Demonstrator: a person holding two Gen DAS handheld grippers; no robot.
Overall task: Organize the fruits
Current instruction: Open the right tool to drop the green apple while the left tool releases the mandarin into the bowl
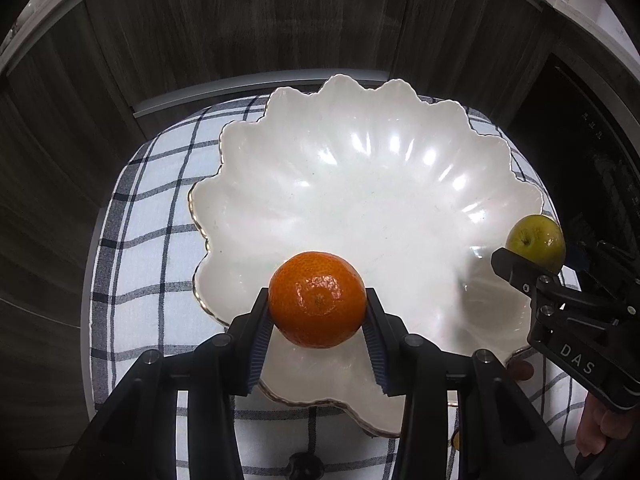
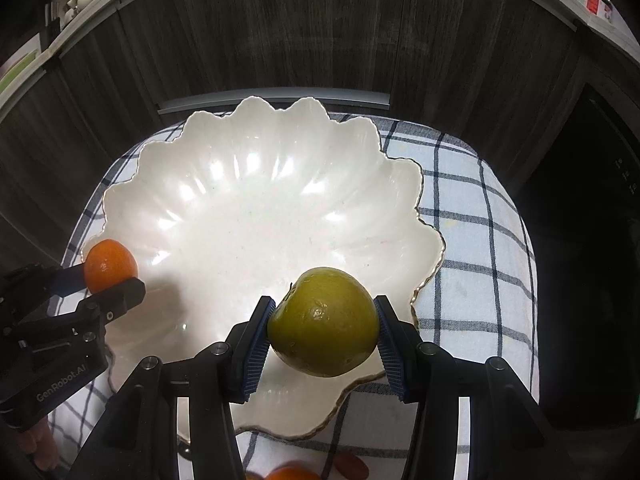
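Observation:
A wide white bowl [image 1: 360,168] with a scalloped, gold-edged rim [image 2: 428,240] stands on a blue-checked cloth; nothing lies inside it. My left gripper [image 1: 318,308] is shut on an orange mandarin [image 1: 318,300], held above the bowl's near left part. My right gripper [image 2: 324,328] is shut on a green apple [image 2: 324,320], above the bowl's near right part. From the left wrist the apple [image 1: 536,242] shows at the right edge, with the right gripper's black body around it. From the right wrist the mandarin [image 2: 110,266] shows at the left, between the left gripper's fingers.
The checked cloth [image 1: 148,248] covers a small rounded table in front of dark wood cabinets [image 1: 240,20]. More orange fruit [image 2: 290,472] lies at the near edge of the cloth. A hand [image 1: 596,424] holds the right gripper. Shelves with small items run along the top corners.

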